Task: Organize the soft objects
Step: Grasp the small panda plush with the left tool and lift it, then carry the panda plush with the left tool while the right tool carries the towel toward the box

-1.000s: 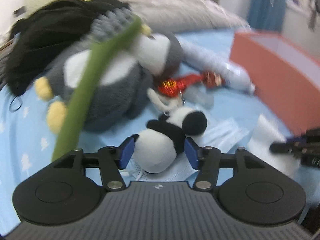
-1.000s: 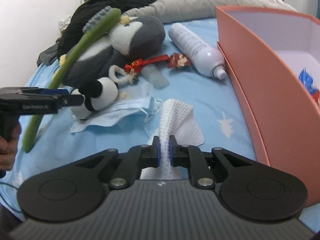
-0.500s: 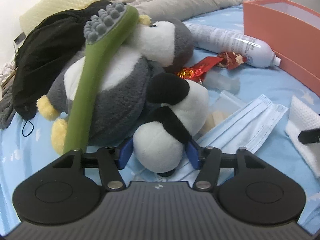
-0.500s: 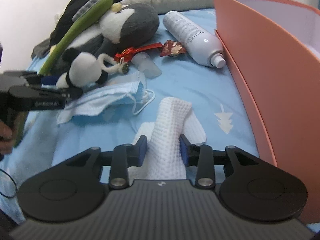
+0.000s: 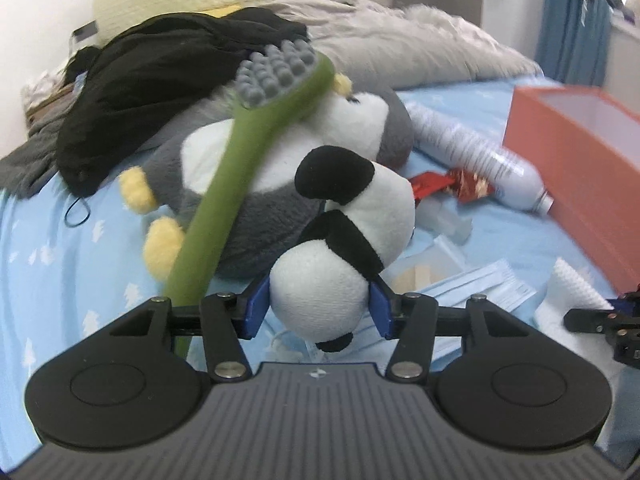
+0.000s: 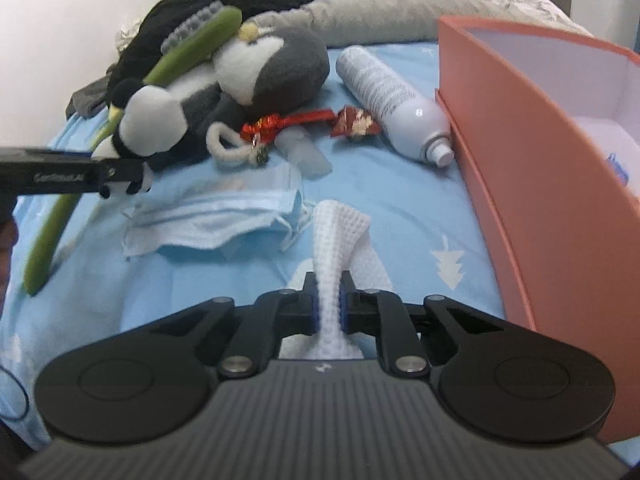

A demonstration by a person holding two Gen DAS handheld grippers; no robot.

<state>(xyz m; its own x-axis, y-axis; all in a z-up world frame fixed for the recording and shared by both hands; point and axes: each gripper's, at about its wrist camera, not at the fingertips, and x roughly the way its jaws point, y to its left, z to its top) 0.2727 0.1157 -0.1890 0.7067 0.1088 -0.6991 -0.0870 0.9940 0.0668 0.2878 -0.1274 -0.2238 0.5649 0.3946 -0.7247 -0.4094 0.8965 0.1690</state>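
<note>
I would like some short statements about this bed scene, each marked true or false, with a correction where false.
1. The left gripper holds the small panda plush. True.
2. The right gripper is open and empty. False: it is shut on the white waffle cloth.
3. The white spray bottle stands upright. False: it lies on its side beside the orange box.
4. A green brush rests across the grey penguin plush. True.
5. The blue face mask is inside the box. False: it lies on the bed sheet.
</note>
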